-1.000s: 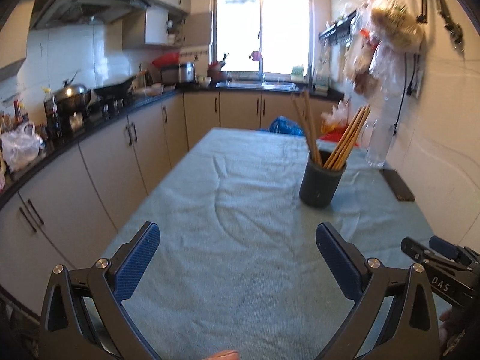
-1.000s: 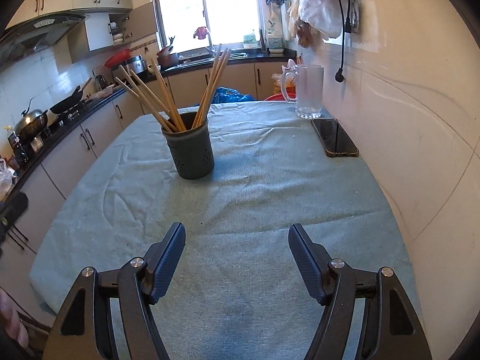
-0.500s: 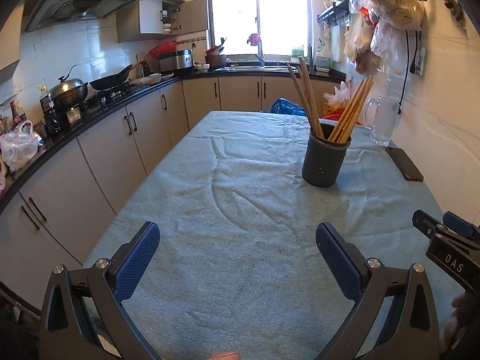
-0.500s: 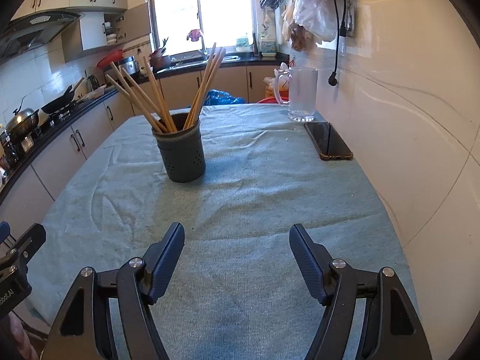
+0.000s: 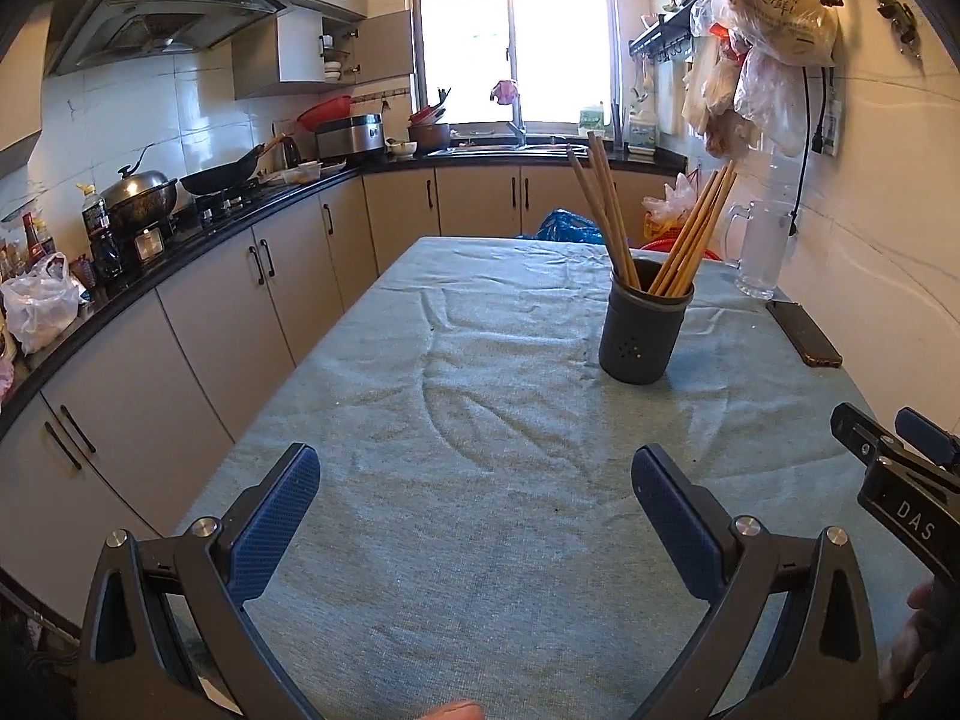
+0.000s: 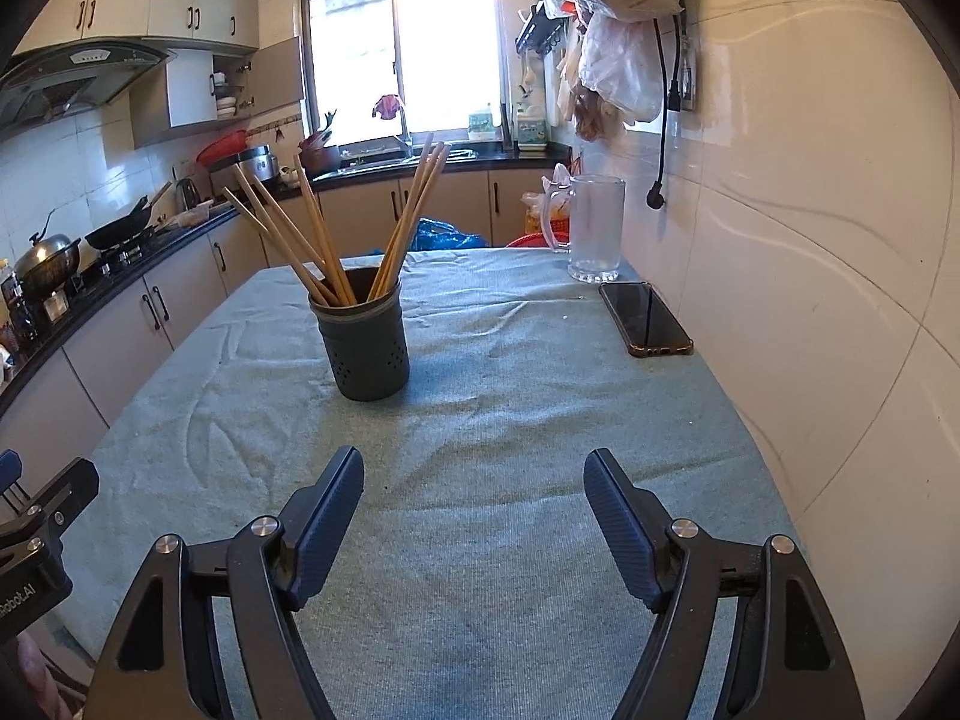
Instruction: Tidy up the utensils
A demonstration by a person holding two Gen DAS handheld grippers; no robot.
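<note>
Both grippers hang spread over the near end of the table with nothing between their blue pads: the left gripper [image 5: 474,498] over the near left stretch of cloth, the right gripper [image 6: 474,504] beside it toward the wall; the right one's jaws have just been opening, and only bare cloth lies between them. A wide run of cloth is free between the fingertips and the holder, and more lies open to the left as far as the table's left edge, which drops off toward the cabinets [image 5: 198,324]. On the right the table meets the tiled wall [image 6: 810,276], so there is little room on that side. A wrinkled pale green tablecloth [image 5: 480,408] covers the whole top. Around it is a narrow kitchen, with a dark counter [image 5: 180,228] carrying pans along the left and a bright window [image 5: 516,42] over the sink at the far end. Plastic bags [image 6: 612,12] hang high on the right wall. Well ahead of both grippers, right of centre, the dark perforated utensil holder [image 6: 366,348] stands upright, and the wooden chopsticks [image 6: 336,228] stand in it in two leaning bunches. Beyond it, near the wall, a clear glass mug [image 6: 594,228] stands, contents unclear. A dark phone [image 6: 645,319] lies flat just in front of the mug.
</note>
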